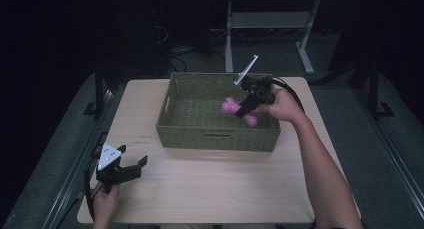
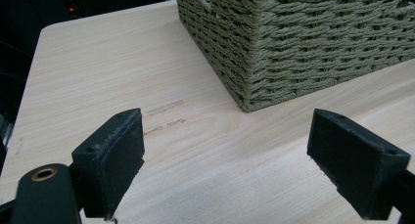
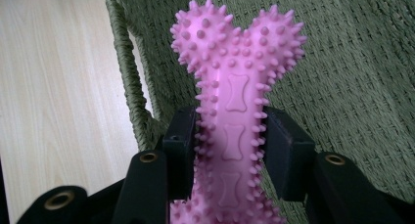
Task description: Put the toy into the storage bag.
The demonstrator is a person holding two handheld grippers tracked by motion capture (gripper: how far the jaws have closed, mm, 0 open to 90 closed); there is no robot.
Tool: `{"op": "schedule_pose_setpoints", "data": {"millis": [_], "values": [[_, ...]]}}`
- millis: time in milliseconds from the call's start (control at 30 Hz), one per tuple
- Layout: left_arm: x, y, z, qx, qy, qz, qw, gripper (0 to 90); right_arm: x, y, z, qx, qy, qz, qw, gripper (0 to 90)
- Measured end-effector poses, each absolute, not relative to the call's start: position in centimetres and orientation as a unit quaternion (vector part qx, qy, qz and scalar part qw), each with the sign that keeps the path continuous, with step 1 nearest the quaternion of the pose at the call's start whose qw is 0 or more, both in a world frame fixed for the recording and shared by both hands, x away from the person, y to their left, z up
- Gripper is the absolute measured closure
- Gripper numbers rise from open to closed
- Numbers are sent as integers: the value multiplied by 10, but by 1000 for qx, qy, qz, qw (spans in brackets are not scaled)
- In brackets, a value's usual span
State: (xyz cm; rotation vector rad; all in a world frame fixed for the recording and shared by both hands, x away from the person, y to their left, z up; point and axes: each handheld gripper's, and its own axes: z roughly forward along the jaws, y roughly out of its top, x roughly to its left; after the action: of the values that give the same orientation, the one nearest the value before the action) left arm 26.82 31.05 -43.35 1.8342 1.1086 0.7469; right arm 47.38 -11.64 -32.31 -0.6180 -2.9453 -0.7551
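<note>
A pink spiky bone-shaped toy (image 1: 231, 107) (image 3: 235, 116) is gripped at its middle by my right gripper (image 1: 245, 110) (image 3: 230, 145), whose jaws press on both sides of it. The toy hangs inside the green woven basket (image 1: 218, 138) (image 3: 352, 77), over its right half. My left gripper (image 1: 136, 168) (image 2: 227, 160) rests low over the table's near left corner with its jaws wide apart and nothing between them. In the left gripper view, a corner of the basket (image 2: 254, 82) stands just ahead.
The light wooden table (image 1: 210, 189) has bare surface in front of the basket and to its left. Dark floor, cables and a white desk frame (image 1: 265, 24) lie beyond the far edge.
</note>
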Motion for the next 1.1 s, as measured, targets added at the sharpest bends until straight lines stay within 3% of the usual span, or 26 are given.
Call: {"op": "schedule_pose_setpoints", "data": {"millis": [1100], "values": [[268,311,-434,732,442,298,423,133,474,-115,-350,-210,-951,-224,30,575]]}}
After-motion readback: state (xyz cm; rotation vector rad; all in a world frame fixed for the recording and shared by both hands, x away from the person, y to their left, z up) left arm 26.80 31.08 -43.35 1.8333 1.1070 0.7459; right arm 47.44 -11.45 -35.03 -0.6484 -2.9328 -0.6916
